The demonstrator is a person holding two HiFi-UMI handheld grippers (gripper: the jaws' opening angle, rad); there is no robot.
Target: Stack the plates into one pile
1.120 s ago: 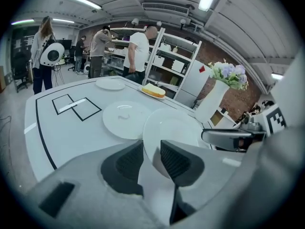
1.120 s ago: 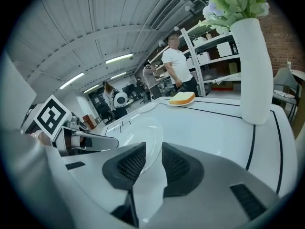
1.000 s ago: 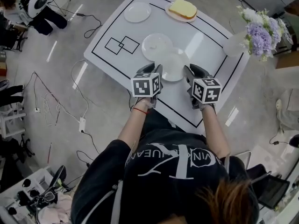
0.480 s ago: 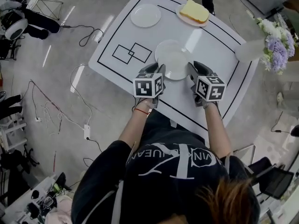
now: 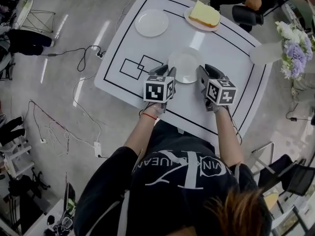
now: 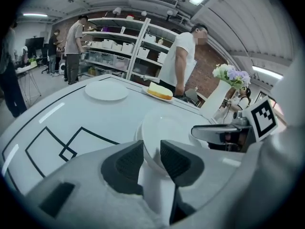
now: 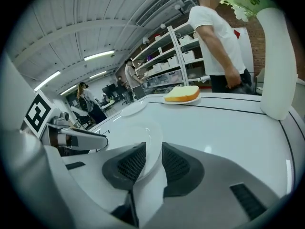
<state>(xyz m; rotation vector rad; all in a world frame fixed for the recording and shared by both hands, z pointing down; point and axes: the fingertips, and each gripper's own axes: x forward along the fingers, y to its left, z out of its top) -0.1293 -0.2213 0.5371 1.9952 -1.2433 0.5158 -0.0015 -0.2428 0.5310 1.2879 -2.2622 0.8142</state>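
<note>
White table [image 5: 231, 48] with black lines below, and both tools are busy: the left gripper [image 5: 165, 72] is clamped on the nine o'clock rim of the plate [image 5: 184, 64], the right gripper [image 5: 204, 73] on its three o'clock rim, so the plate sits square between them. There may be a second rim just beneath it, too close to call. Looking outward, the empty plate [image 5: 151, 22] lies well apart at eleven o'clock, nearer the left hand, and the bread plate [image 5: 202, 14] is at one o'clock. My read: the carry heads toward eleven.

shirt [image 5: 113, 191]: black, white print | wristband [image 5: 147, 115]: red, perhaps string | left tool [image 6: 151, 157], right tool [image 7: 153, 160]: grey
</note>
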